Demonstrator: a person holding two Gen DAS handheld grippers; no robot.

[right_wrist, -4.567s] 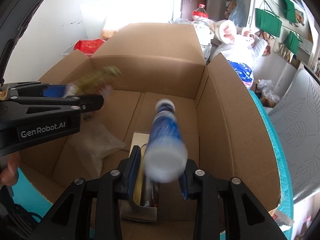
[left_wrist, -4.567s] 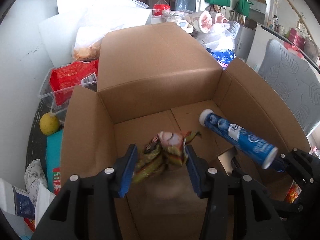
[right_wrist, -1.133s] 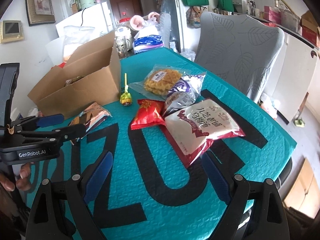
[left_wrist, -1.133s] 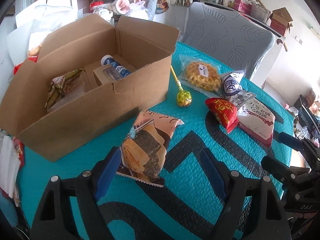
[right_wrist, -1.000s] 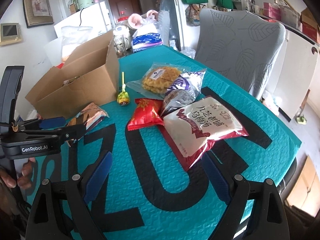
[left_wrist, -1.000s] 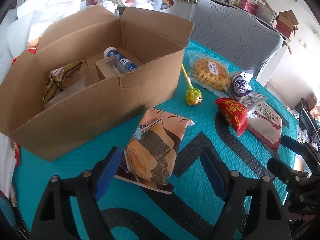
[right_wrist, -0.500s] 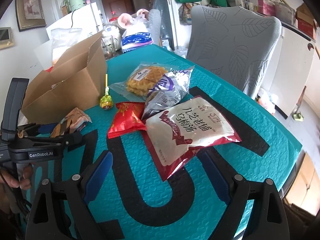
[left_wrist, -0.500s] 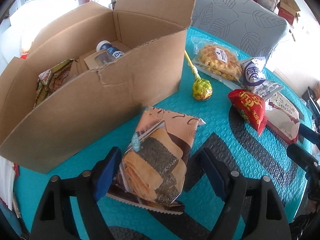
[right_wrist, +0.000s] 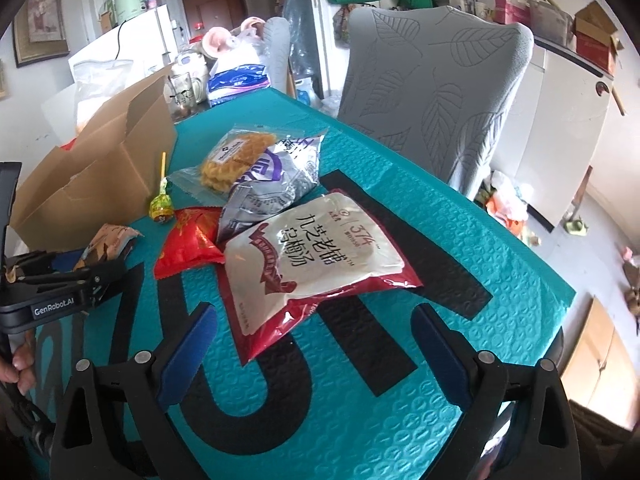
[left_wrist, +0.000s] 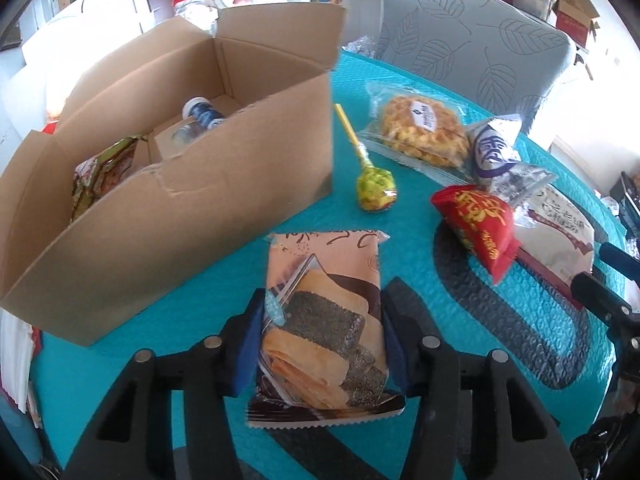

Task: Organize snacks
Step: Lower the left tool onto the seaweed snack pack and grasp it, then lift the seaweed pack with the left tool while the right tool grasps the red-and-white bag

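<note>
Two jobs at once | my left gripper [left_wrist: 323, 338] closing around tan seaweed-roll snack packet [left_wrist: 322, 320] on teal mat [left_wrist: 400, 248]; squeeze mid-body, lift flat | my right gripper [right_wrist: 310, 354] opening wide before white-and-maroon plum pouch [right_wrist: 316, 256], empty | brown cardboard box [left_wrist: 168, 216] beside packet.

The left gripper [right_wrist: 60, 280] says "GenRobot.AI" on its side; the big white bag [right_wrist: 316, 256] shows "374" beside Chinese words
</note>
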